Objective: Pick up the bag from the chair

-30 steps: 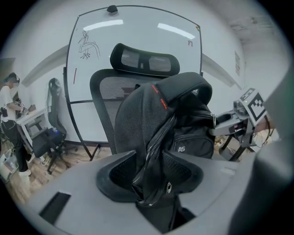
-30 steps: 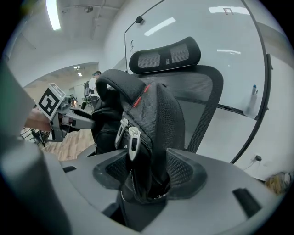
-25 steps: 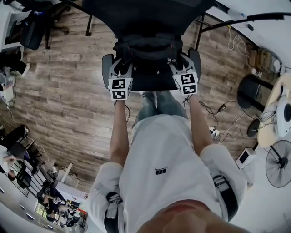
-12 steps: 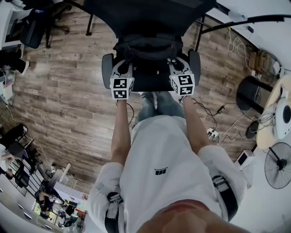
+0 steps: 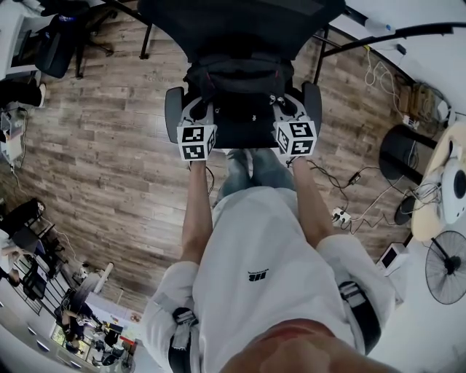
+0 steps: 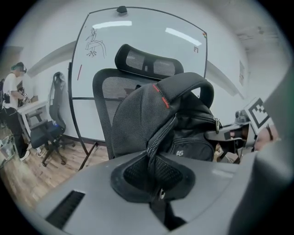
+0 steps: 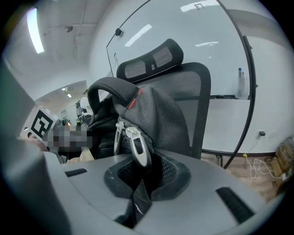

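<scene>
Matt black woven cloth bag (image 6: 138,119) with shiny metal zip pulls (image 7: 138,148), mesh-backed chair (image 6: 103,97), grainy wood-plank floor (image 5: 109,146), glossy whiteboard (image 6: 138,32)

office with whiteboard (image 6: 138,39), mesh chair (image 6: 104,103)

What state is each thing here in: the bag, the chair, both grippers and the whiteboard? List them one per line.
bag: upright on the chair, apparently not lifted yet, pinched on both sides.
chair: upright, bearing the bag.
left gripper: shut on the bag's fabric.
right gripper: shut on the bag's fabric, just below the zipper pulls.
whiteboard: standing behind the chair, mostly blank, a small sketch in one corner.
</scene>
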{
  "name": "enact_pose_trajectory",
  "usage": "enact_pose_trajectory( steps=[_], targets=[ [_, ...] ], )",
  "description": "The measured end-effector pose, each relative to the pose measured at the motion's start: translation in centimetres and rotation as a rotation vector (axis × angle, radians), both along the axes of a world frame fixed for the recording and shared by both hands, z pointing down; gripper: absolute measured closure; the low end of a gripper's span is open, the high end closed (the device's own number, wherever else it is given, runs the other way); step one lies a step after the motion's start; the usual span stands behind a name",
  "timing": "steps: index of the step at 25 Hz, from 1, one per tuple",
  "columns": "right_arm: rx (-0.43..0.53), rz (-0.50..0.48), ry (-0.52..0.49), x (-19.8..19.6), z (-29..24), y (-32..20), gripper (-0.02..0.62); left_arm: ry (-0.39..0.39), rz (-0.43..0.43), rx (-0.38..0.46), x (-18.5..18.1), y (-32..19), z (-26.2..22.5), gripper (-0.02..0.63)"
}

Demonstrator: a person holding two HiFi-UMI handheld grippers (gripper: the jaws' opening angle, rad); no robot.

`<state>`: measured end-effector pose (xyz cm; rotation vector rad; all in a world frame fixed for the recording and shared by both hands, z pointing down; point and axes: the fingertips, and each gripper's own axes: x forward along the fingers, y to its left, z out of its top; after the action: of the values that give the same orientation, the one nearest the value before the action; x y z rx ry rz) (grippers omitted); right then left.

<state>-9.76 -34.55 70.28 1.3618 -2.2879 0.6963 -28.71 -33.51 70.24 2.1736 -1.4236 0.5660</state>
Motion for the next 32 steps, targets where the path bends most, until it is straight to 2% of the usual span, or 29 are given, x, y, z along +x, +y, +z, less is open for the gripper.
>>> enact_pose_trajectory(
  steps=[5, 18, 32],
  targets=[
    [-0.015, 0.027, -0.024, 0.0, -1.0, -0.2, 0.582, 0.012, -0.003, -0.003, 0.1, 0.3, -1.0, 0.584],
    [-0.02, -0.001, -0.054, 0.2, -5.6, 1.4, 0.583, 0.068, -0.024, 0.039, 0.1, 1.8, -5.6, 0.586],
    [0.133, -0.051, -0.078, 1.7, -15.5, 1.1, 0.583, 0.102, -0.065, 0.194, 1.3, 2.1, -15.4, 0.586]
  ],
)
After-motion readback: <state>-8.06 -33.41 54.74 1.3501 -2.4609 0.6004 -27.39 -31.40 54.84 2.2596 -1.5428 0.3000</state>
